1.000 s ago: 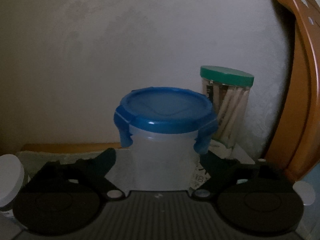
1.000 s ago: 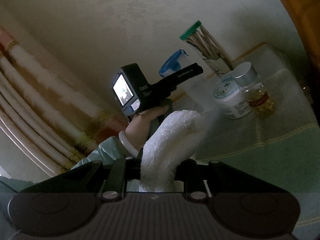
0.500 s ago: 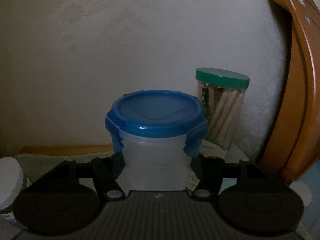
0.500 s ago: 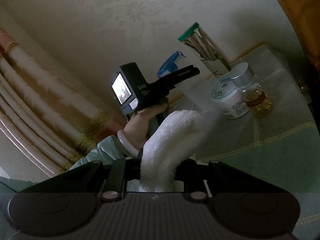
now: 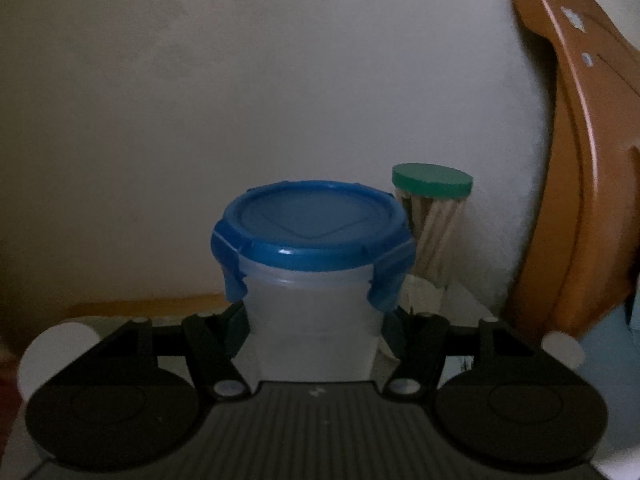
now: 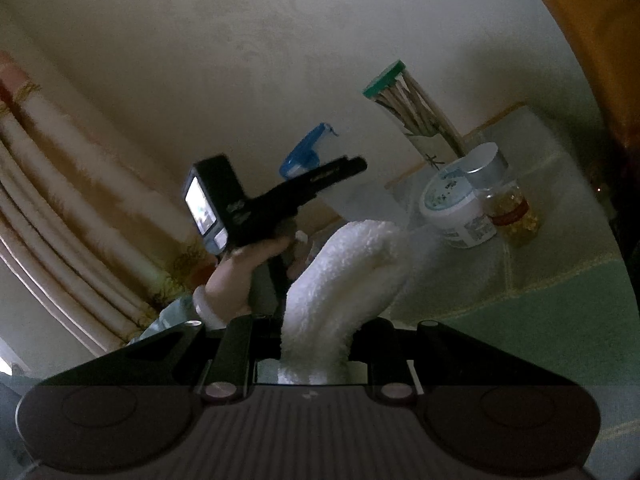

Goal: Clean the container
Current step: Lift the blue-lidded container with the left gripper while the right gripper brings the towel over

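Note:
A clear plastic container (image 5: 312, 312) with a blue clip-on lid (image 5: 312, 228) stands upright between the fingers (image 5: 224, 332) of my left gripper (image 5: 314, 332), which is shut on its lower body. In the right wrist view the left gripper (image 6: 280, 200) holds the container (image 6: 356, 200) tilted and off the table, gripped by a person's hand (image 6: 236, 276). My right gripper (image 6: 316, 344) is shut on a folded white towel (image 6: 340, 280), which sticks up and forward from its jaws, just below the container.
A green-lidded jar of wooden sticks (image 6: 416, 116) stands by the wall. Beside it are a white tub (image 6: 456, 208) and a small silver-capped bottle (image 6: 508, 204) on a green tablecloth (image 6: 540, 320). A wooden chair back (image 5: 580, 160) rises on the right, and curtains (image 6: 60, 200) hang at left.
The left gripper's fingers closed onto the container, then lifted it back from the wall and the stick jar. The right gripper and its towel have stayed in place.

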{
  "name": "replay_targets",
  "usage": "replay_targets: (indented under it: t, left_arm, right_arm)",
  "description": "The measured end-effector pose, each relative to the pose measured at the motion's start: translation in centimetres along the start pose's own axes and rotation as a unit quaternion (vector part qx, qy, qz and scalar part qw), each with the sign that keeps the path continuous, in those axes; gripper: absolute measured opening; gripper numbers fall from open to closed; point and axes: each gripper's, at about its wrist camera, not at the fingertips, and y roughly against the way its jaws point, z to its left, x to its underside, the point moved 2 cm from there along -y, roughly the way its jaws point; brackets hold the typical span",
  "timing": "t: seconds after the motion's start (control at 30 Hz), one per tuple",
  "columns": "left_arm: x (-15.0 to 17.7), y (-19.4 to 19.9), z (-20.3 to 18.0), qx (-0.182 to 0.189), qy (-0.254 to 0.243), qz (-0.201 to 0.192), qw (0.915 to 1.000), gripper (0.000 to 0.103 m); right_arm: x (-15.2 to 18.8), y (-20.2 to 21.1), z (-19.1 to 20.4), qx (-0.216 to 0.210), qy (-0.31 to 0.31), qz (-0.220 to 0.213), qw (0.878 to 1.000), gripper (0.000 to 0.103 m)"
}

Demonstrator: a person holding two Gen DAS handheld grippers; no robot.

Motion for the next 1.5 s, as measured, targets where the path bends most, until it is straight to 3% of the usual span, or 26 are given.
replay_targets:
  t: [0.33, 0.53, 0.87, 1.17, 1.5]
  left_arm:
    - [1.6, 4.3, 0.9, 0.007, 0.015, 0.021, 0.9996, 0.066]
    - [3.3, 7.7, -0.1, 0.036, 0.011, 0.04, 0.9985, 0.066]
    - [5.4, 9.8, -2.9, 0.072, -0.018, 0.059, 0.9955, 0.066]
    - [5.7, 11.2, -3.9, 0.021, -0.004, 0.054, 0.9983, 0.066]
    - [6.1, 11.7, -4.3, 0.007, 0.026, 0.056, 0.9981, 0.066]
  right_arm:
    - [0.6, 0.9, 1.7, 0.008, 0.013, -0.005, 1.0, 0.023]
    - [0.7, 1.8, 2.1, 0.022, 0.013, -0.013, 1.0, 0.023]
    - [0.6, 2.5, 2.2, 0.044, 0.008, -0.021, 0.999, 0.023]
    - [0.5, 2.3, 2.5, 0.053, 0.01, -0.018, 0.998, 0.023]
    - [0.6, 1.7, 2.9, 0.054, 0.013, -0.011, 0.998, 0.023]
